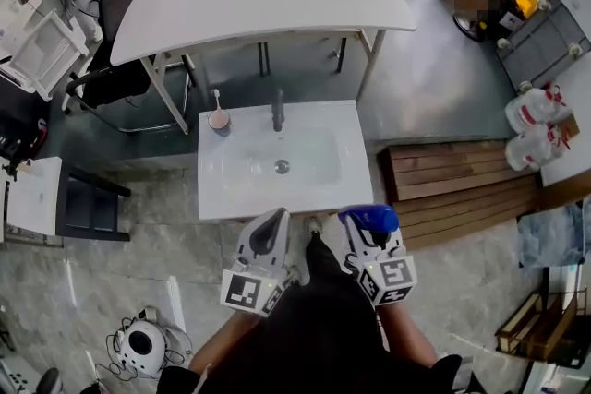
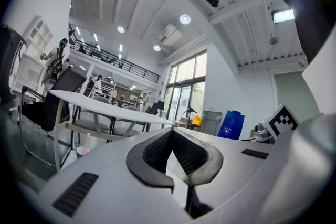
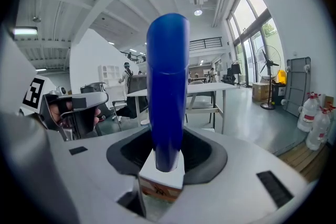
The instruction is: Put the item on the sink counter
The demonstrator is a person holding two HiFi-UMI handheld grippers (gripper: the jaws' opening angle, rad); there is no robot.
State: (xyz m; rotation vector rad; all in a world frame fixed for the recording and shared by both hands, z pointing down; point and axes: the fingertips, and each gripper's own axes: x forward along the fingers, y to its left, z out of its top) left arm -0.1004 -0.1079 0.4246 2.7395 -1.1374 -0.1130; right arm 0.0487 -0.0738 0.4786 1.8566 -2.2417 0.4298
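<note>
A white sink counter (image 1: 222,197) with a basin and a dark faucet (image 1: 277,110) stands just ahead of me. Over its near right edge my right gripper (image 1: 372,240) is shut on a blue item (image 1: 367,217). In the right gripper view that blue item (image 3: 167,86) is a tall rounded tube with a white end, standing up between the jaws of the right gripper (image 3: 167,165). My left gripper (image 1: 274,219) hovers at the counter's near edge, to the left of the right one. Its jaws meet at the tips, and the left gripper (image 2: 171,134) holds nothing.
A pink cup with a toothbrush (image 1: 219,118) sits at the counter's back left corner. Behind the sink stands a white table (image 1: 263,0) with chairs, and a black office chair (image 1: 115,41) is at its left. A wooden pallet (image 1: 452,189) and water jugs (image 1: 536,125) lie to the right.
</note>
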